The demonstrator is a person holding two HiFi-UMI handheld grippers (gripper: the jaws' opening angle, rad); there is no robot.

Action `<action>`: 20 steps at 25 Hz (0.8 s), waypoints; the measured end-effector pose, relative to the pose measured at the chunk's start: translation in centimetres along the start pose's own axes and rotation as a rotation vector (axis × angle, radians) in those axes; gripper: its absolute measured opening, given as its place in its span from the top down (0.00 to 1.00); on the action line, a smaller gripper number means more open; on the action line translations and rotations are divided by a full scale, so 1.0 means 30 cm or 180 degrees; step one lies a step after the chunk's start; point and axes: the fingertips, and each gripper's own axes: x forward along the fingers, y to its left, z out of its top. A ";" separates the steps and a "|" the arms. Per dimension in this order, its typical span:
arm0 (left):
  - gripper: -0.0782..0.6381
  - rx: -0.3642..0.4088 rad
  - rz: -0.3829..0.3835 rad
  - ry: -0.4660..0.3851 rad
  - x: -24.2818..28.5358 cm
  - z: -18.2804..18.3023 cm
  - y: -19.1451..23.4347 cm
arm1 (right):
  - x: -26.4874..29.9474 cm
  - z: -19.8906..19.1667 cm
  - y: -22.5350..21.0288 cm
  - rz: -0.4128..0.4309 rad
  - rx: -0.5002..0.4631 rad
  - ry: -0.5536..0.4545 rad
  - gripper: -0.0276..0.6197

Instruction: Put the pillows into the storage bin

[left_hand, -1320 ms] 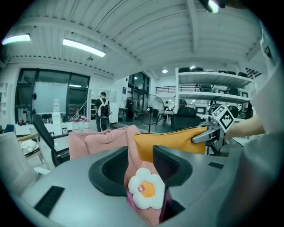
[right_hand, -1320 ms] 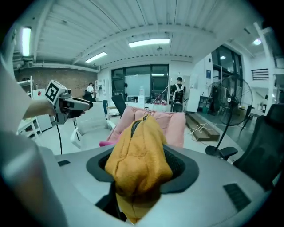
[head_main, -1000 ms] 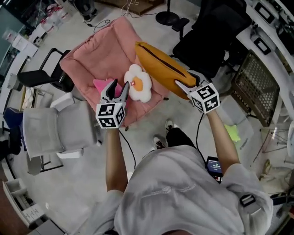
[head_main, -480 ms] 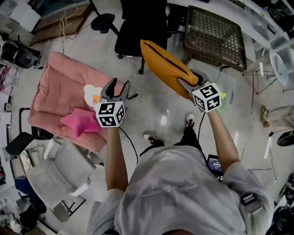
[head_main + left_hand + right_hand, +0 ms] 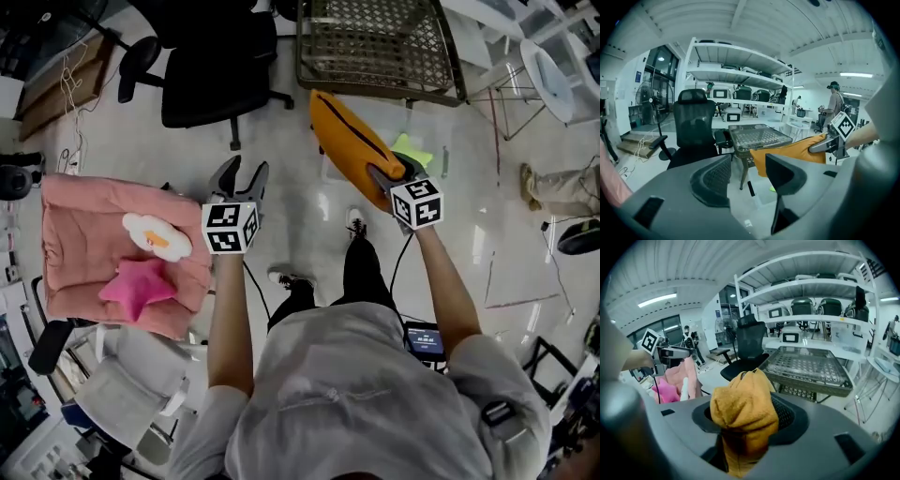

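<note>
With your right gripper (image 5: 392, 172) clamped on the near end of the orange pillow (image 5: 352, 145), carry it over the rim of the wire bin (image 5: 375, 37) just ahead before releasing, while your left gripper (image 5: 246, 169), jaws just opened wider, holds nothing.

1. The orange pillow (image 5: 352, 150) is long and plush, with a dark seam down its length. One end is clamped in the right gripper (image 5: 389, 173), and the rest juts out in the air towards the storage bin's near rim.
2. The fried-egg pillow (image 5: 157, 237) is white with an orange yolk. It lies flat near the right edge of the pink cushion (image 5: 75, 225).
3. The pink star pillow (image 5: 138, 288) lies flat just beside the egg, towards the cushion's lower right corner.
4. The storage bin (image 5: 375, 47) is a wire-mesh basket, upright with its top open.
</note>
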 end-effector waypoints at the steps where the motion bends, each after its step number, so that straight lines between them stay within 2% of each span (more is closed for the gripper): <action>1: 0.55 -0.0002 -0.0032 0.0054 0.044 -0.014 -0.022 | 0.023 -0.037 -0.040 -0.0024 0.0085 0.0059 0.58; 4: 0.55 -0.0005 -0.0077 0.0203 0.158 -0.069 -0.074 | 0.098 -0.153 -0.150 -0.0095 0.0308 0.0232 0.58; 10: 0.55 -0.0050 0.0028 0.0449 0.405 -0.224 -0.074 | 0.332 -0.359 -0.384 -0.0200 0.0856 0.0498 0.58; 16: 0.55 -0.0242 0.0122 0.0545 0.597 -0.449 -0.029 | 0.615 -0.590 -0.547 -0.0343 0.1383 0.0678 0.58; 20: 0.55 -0.0348 0.0173 0.0558 0.709 -0.586 -0.016 | 0.798 -0.696 -0.632 -0.0444 0.1681 0.0646 0.57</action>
